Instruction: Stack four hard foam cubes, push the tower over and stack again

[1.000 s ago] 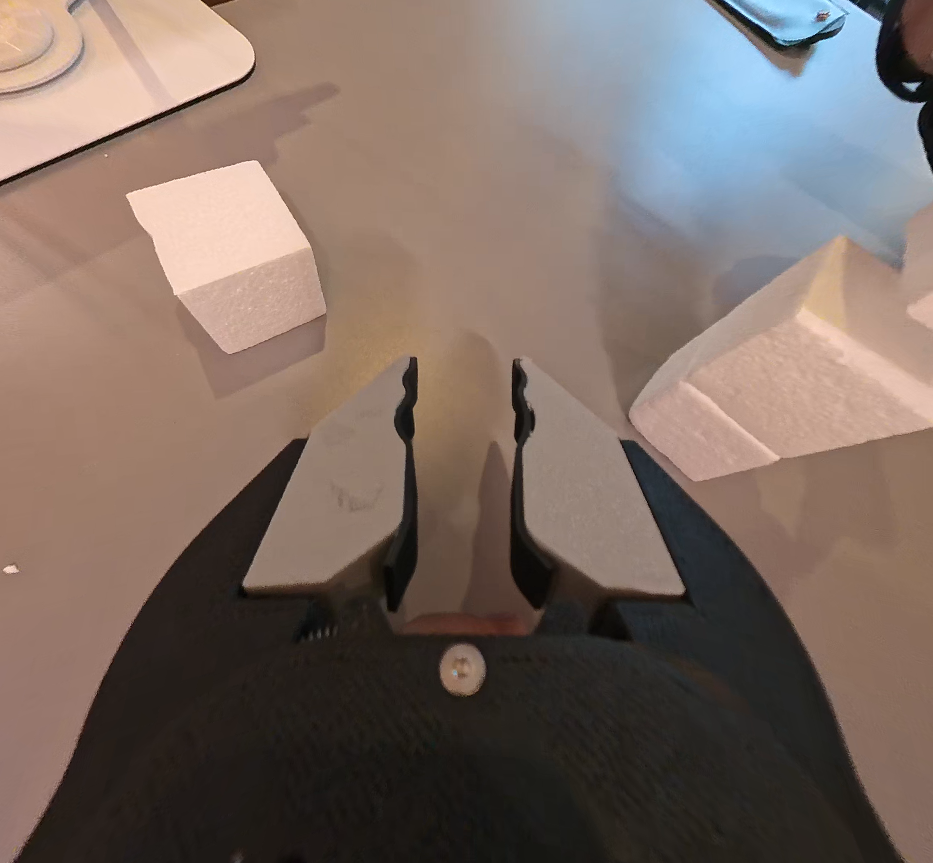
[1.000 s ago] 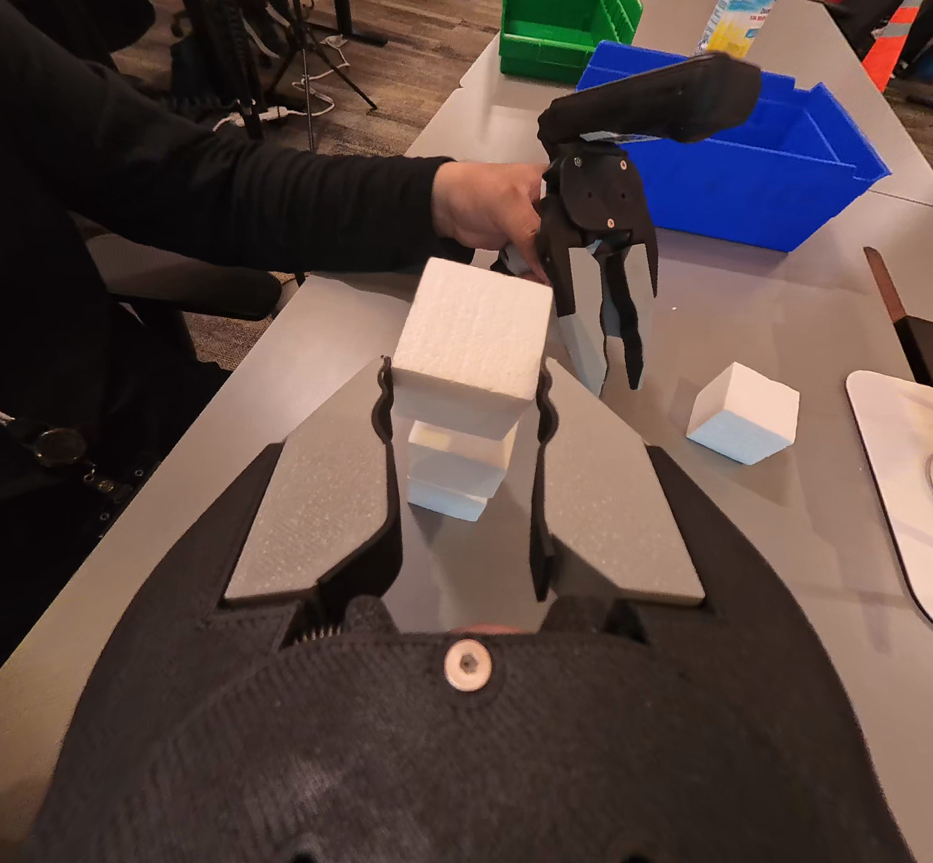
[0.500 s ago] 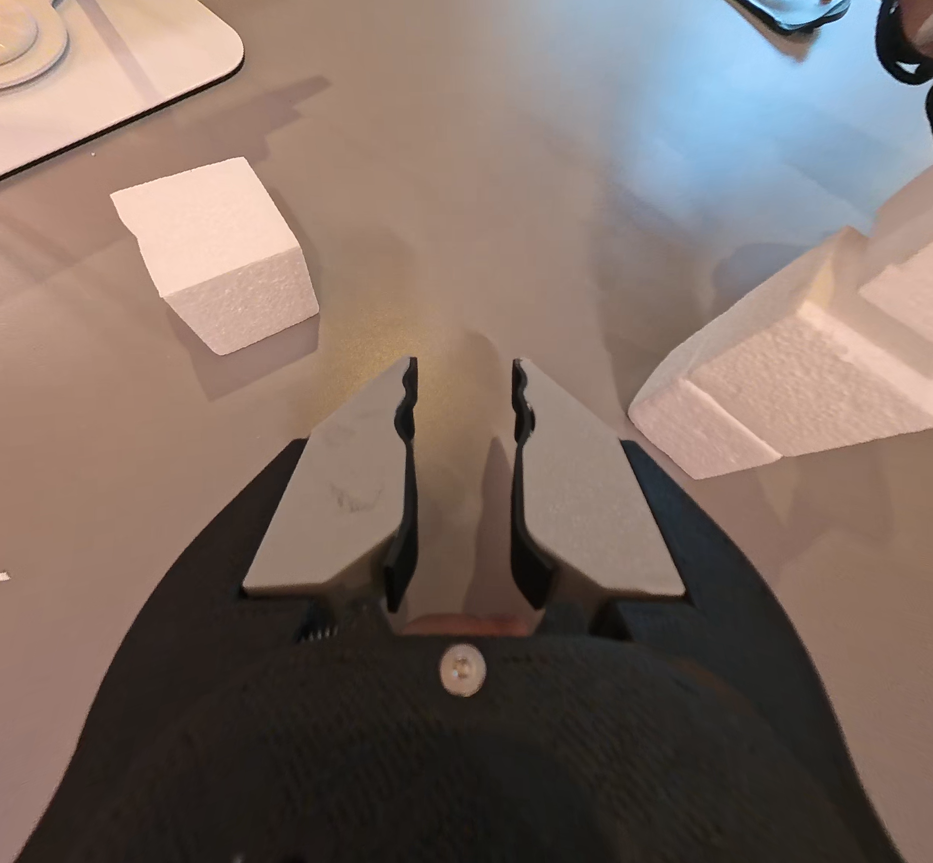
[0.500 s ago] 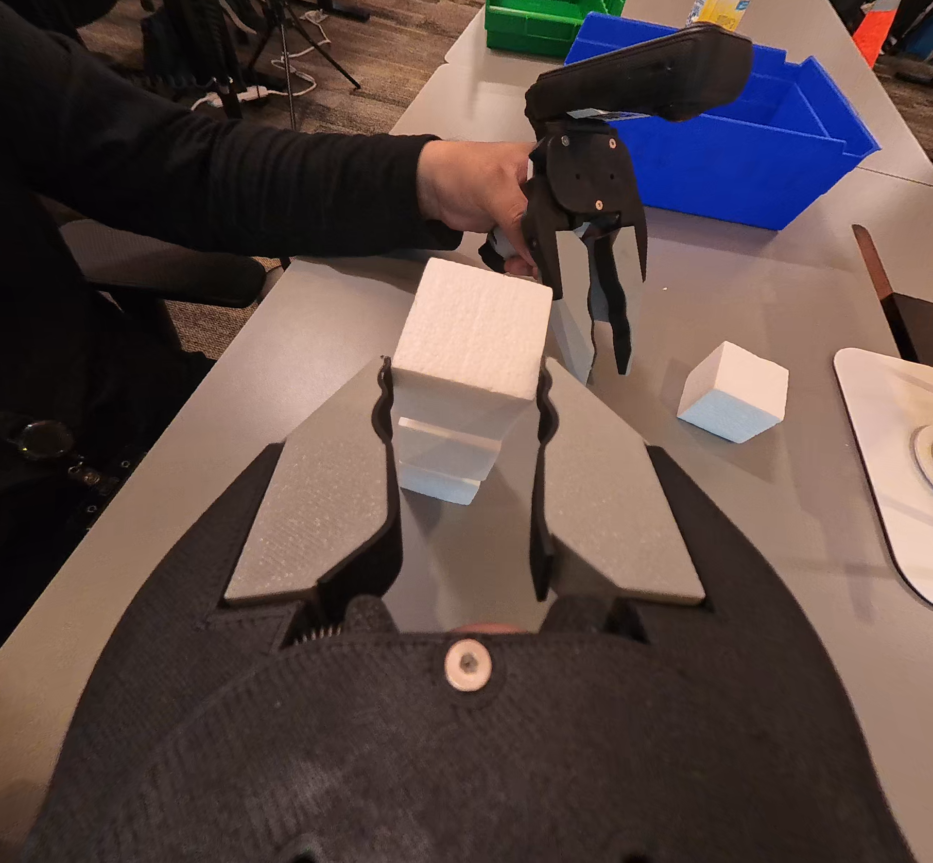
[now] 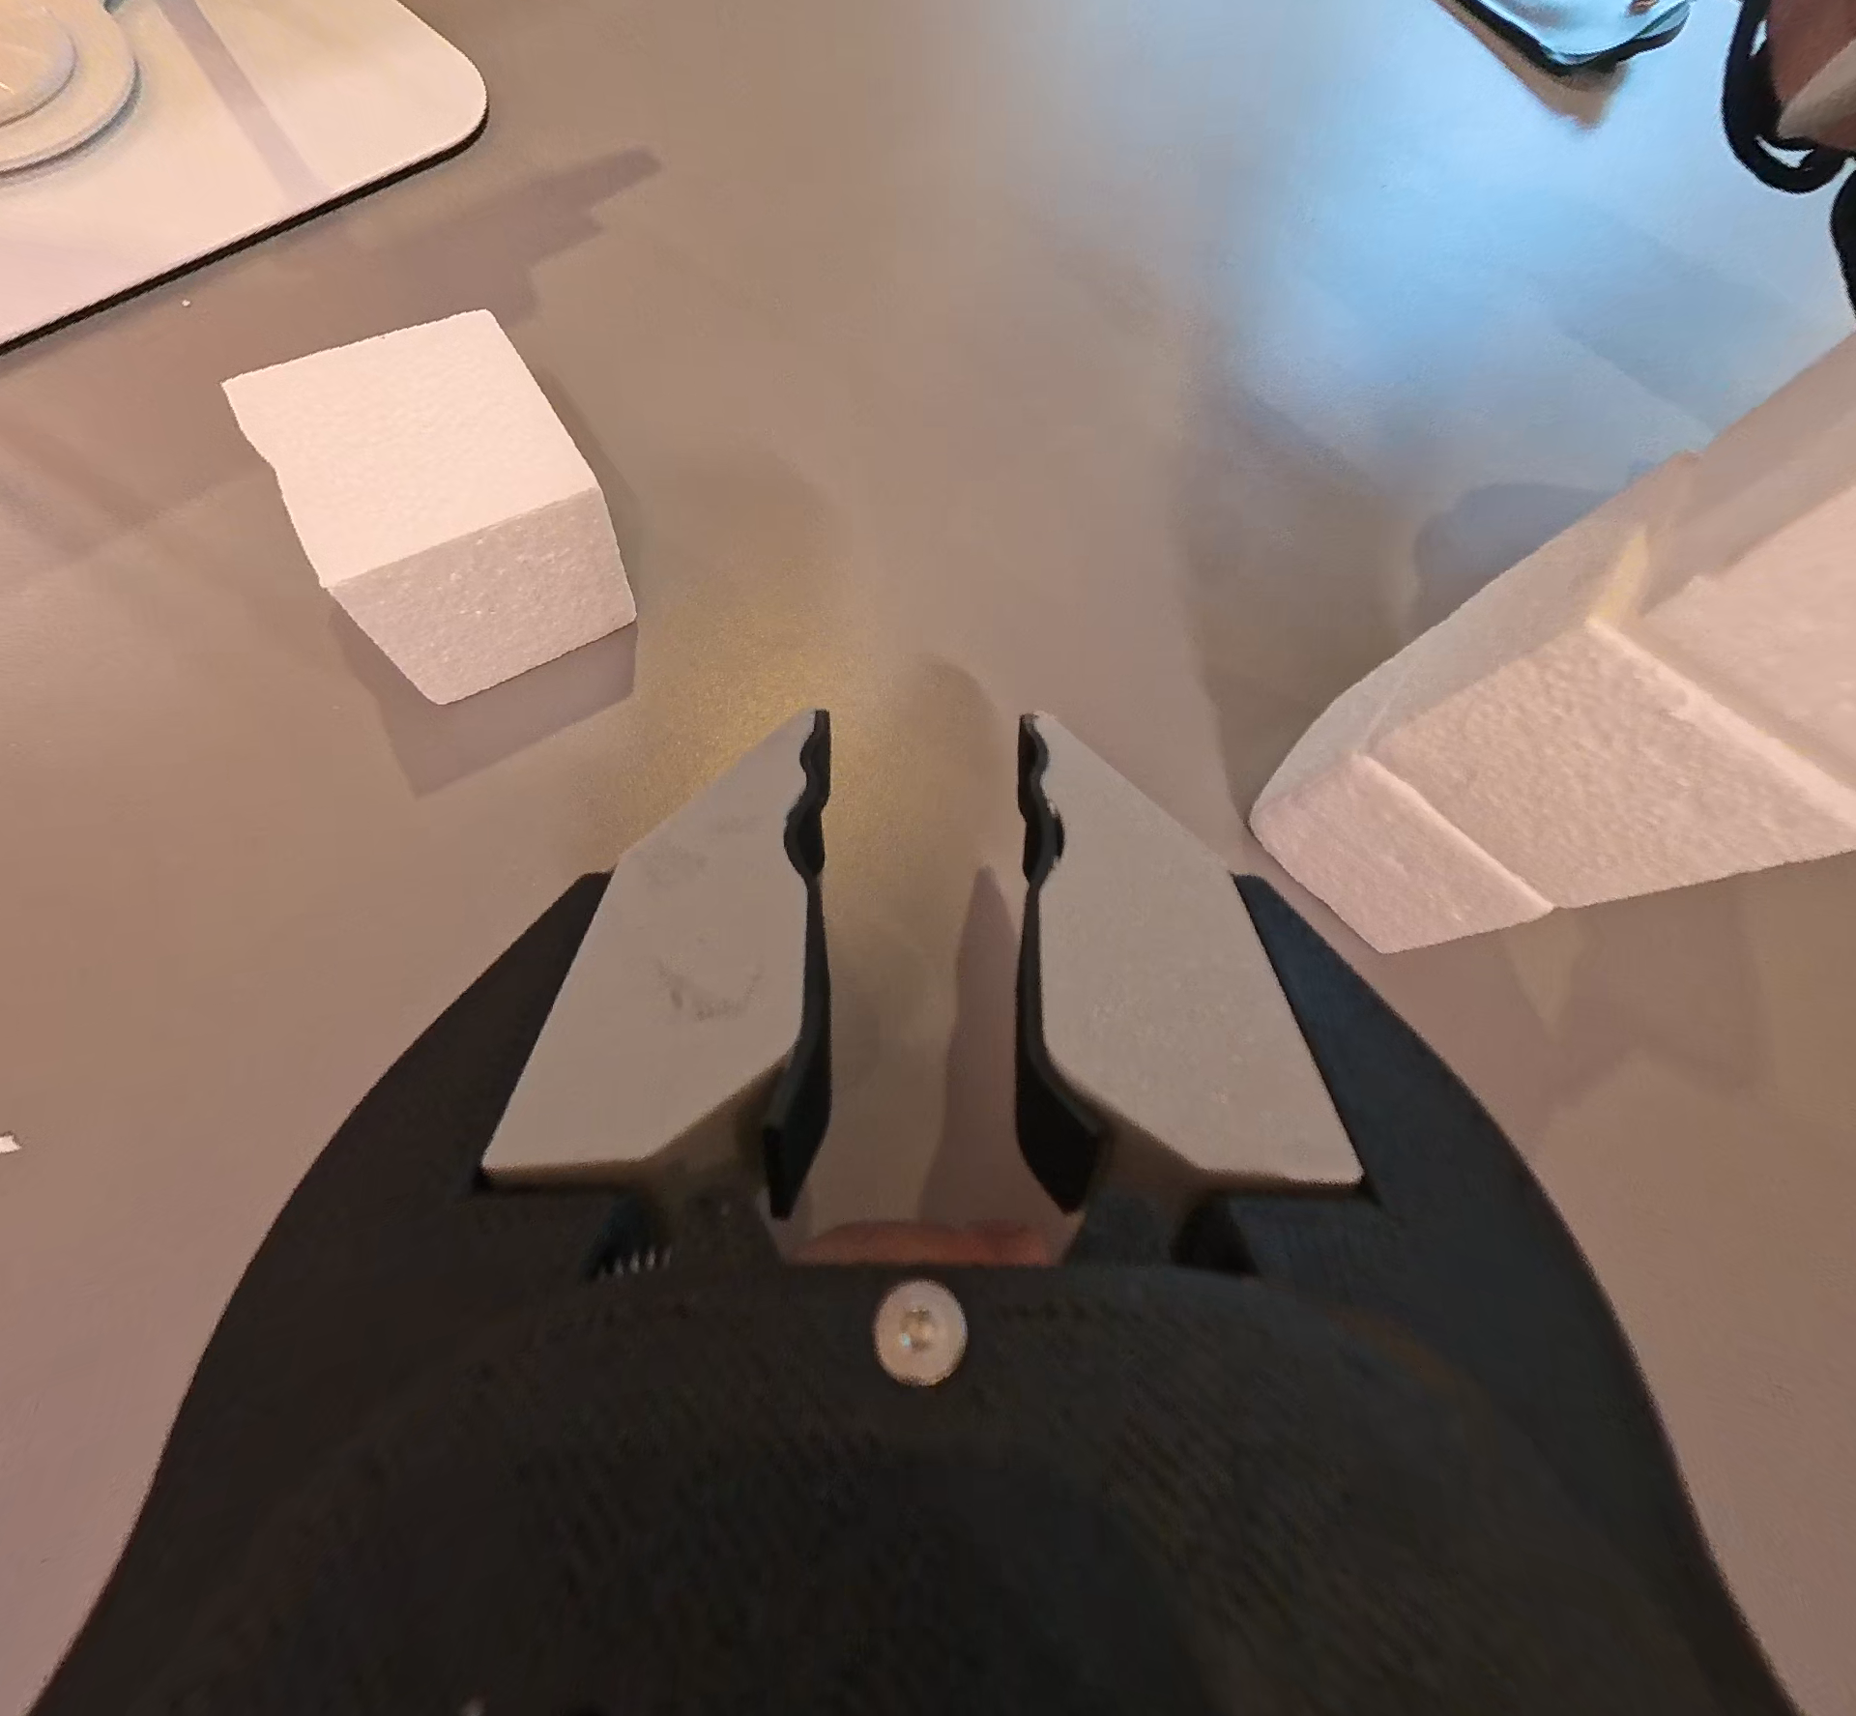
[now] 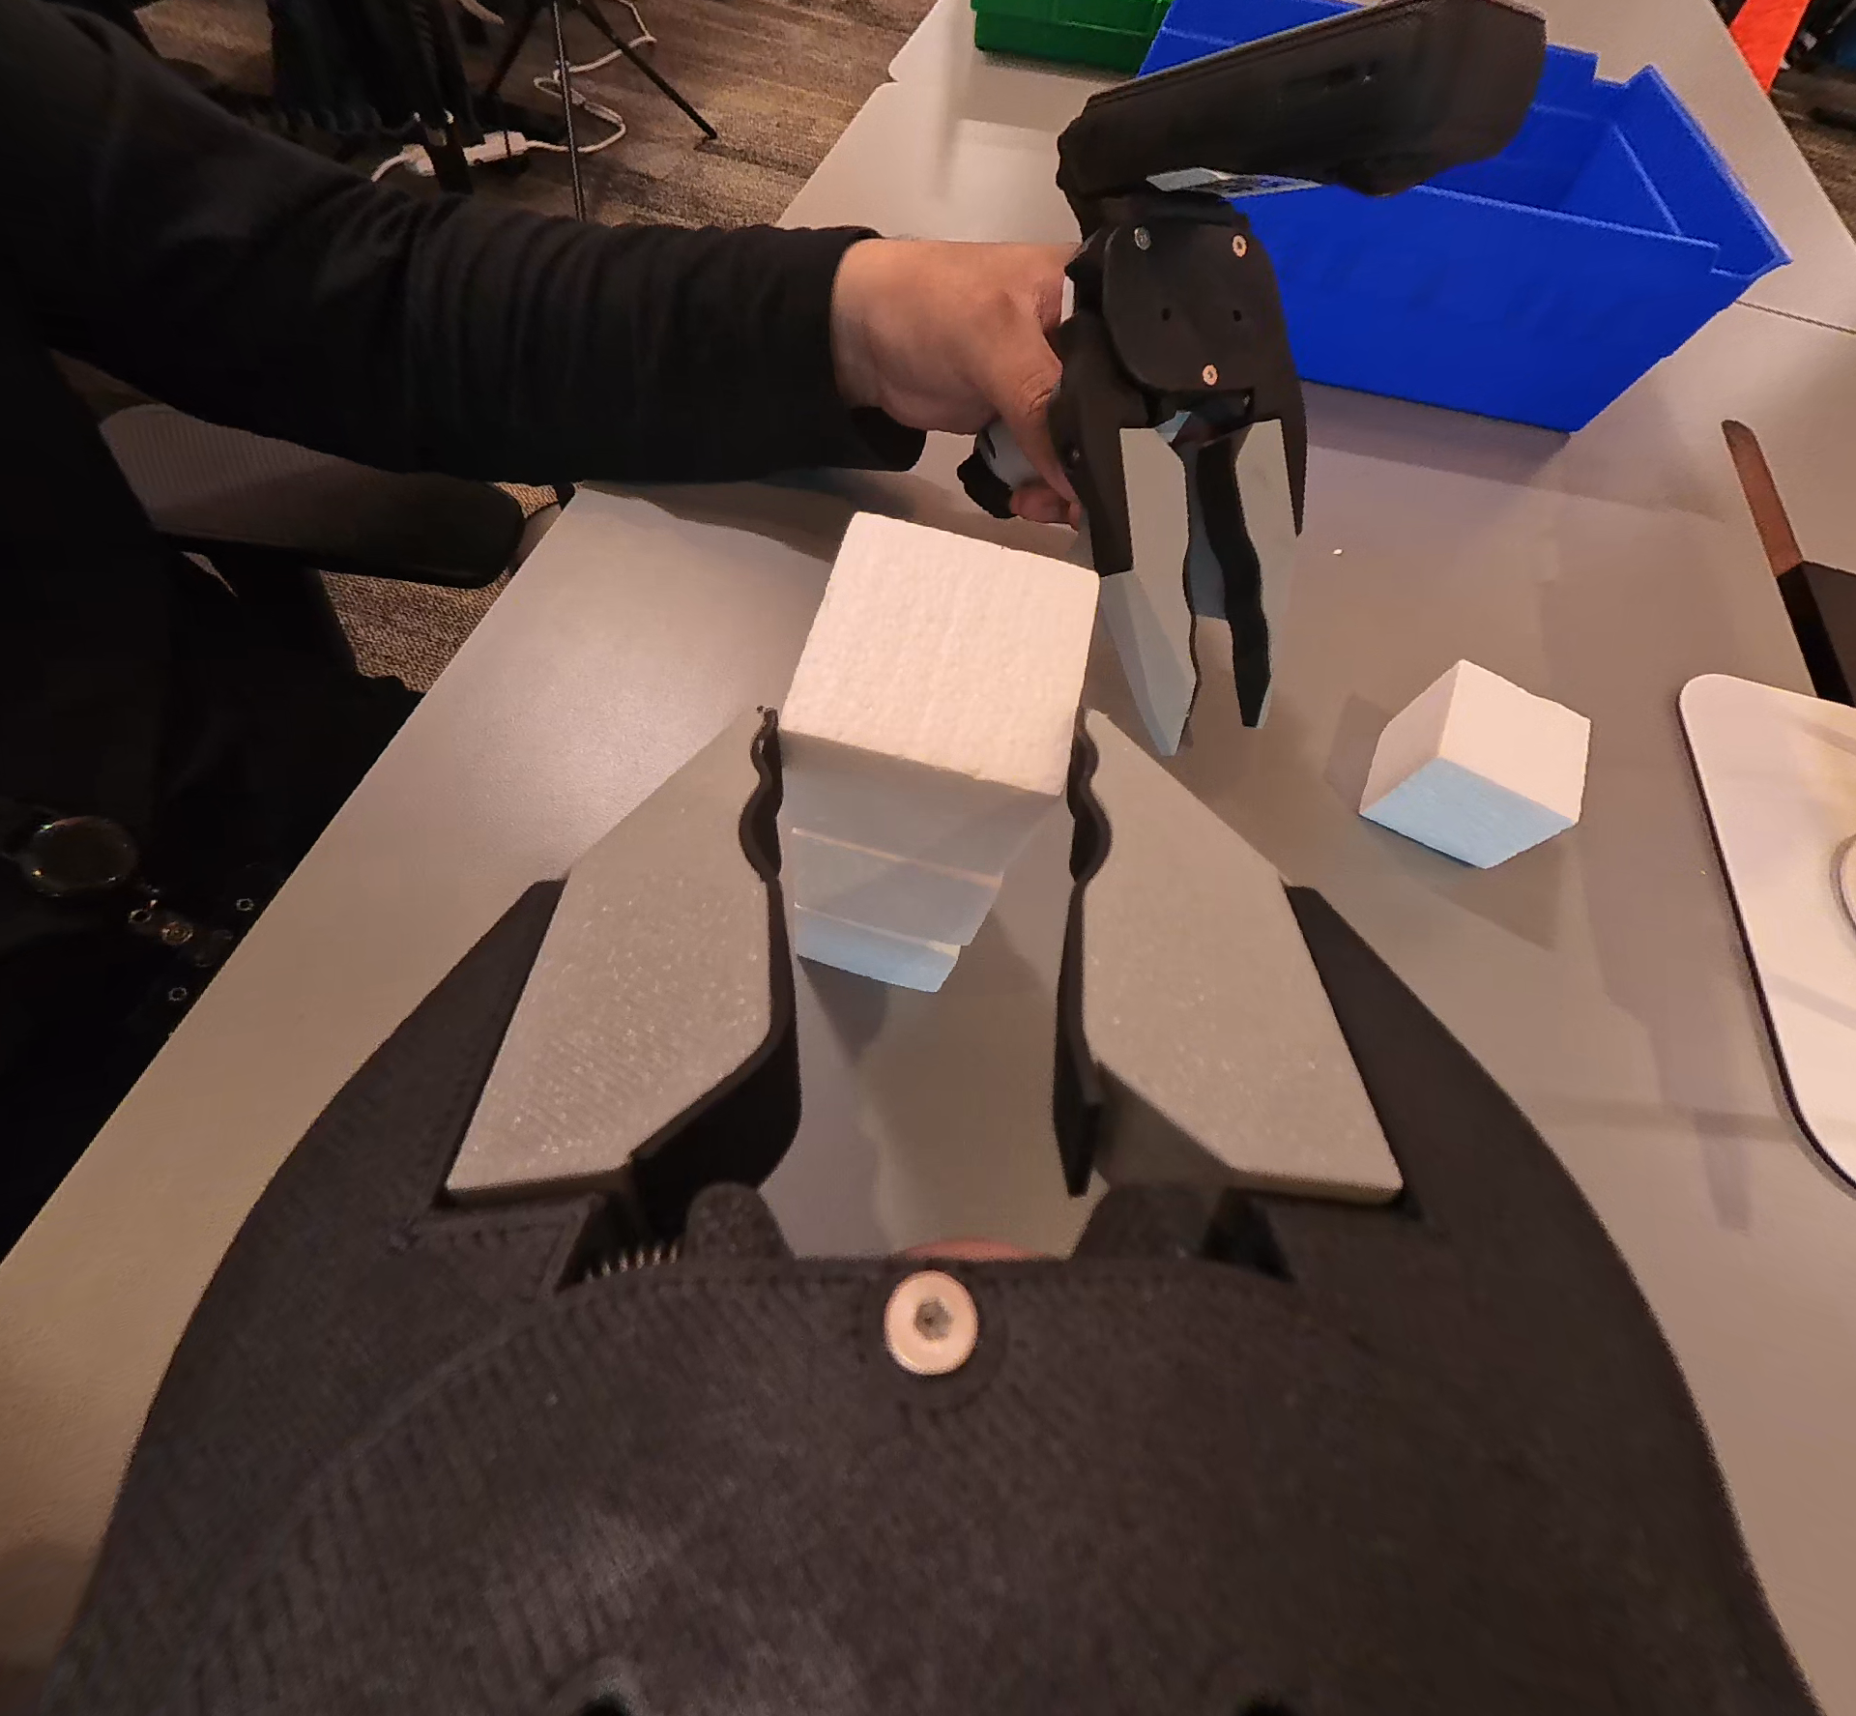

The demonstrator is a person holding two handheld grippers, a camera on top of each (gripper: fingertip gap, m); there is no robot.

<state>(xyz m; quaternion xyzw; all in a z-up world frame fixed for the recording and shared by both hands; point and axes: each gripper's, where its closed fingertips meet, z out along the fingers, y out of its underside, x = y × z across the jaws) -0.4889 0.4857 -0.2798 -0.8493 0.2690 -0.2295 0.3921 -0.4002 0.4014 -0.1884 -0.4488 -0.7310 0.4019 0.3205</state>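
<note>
Right gripper (image 6: 924, 764) fingers clamp the top cube (image 6: 939, 663), squaring it on the stack; left gripper (image 5: 924, 764) fingers hang parted, empty, the spare cube (image 5: 432, 503) left of them.

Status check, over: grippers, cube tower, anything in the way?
Right gripper shut on third cube, on the stack. Left gripper open, empty. Fourth cube loose on table. Nothing blocking.

Ahead of left gripper (image 5: 924, 744): bare table (image 5: 1004, 312)
Its left: loose cube (image 5: 432, 503), near
Its right: cube tower (image 5: 1567, 764), close
Between cube and tower: open lane
</note>
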